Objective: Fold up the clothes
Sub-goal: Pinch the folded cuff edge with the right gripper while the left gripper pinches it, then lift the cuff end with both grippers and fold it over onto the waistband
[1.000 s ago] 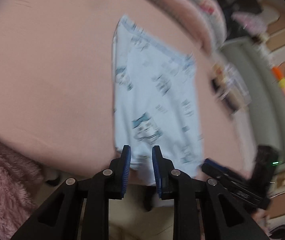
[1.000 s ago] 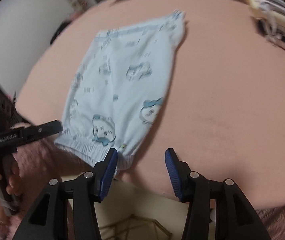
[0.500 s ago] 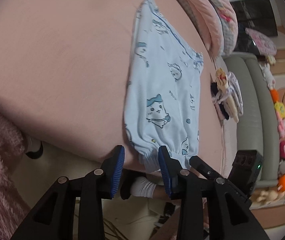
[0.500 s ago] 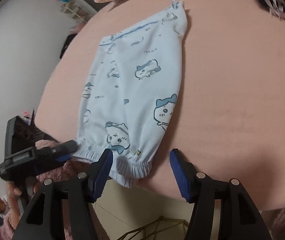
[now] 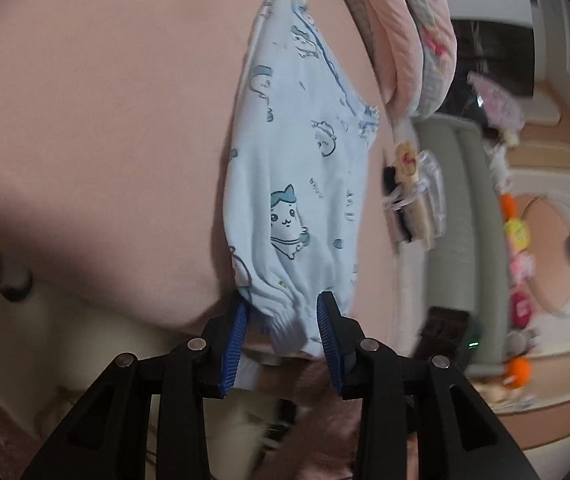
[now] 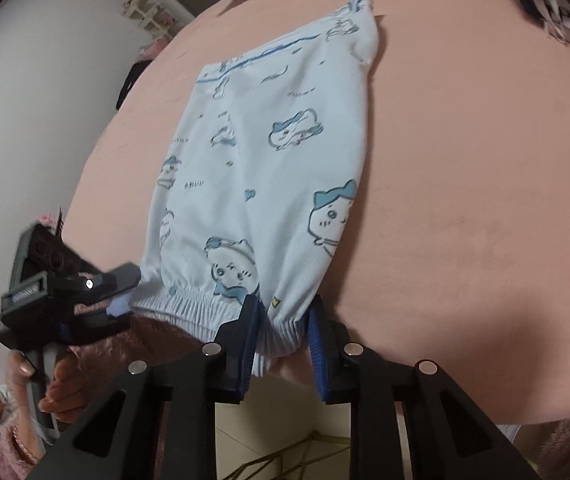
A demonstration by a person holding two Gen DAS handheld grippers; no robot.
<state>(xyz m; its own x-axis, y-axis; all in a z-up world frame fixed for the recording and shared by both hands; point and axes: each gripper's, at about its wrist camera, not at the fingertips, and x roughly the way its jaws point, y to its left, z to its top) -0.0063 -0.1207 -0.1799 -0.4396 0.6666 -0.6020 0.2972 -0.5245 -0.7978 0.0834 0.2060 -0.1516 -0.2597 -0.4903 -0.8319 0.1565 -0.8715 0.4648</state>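
The light blue pants [image 6: 269, 184] with cartoon cats lie flat on the pink bed [image 6: 465, 180]. The left hand-held gripper [image 5: 283, 334] and the right hand-held gripper [image 6: 283, 340] sit unclenched, each around the stretchy cuff.

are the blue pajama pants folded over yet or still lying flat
Lying flat: the pants stretch lengthwise across the pink bed, unfolded crosswise; both claws sit at the elastic hem.

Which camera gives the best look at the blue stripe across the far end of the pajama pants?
The right wrist view: the blue stripe runs unbroken across the pajama pants. In the left wrist view it shows only as a foreshortened, slanting line near the pillows.
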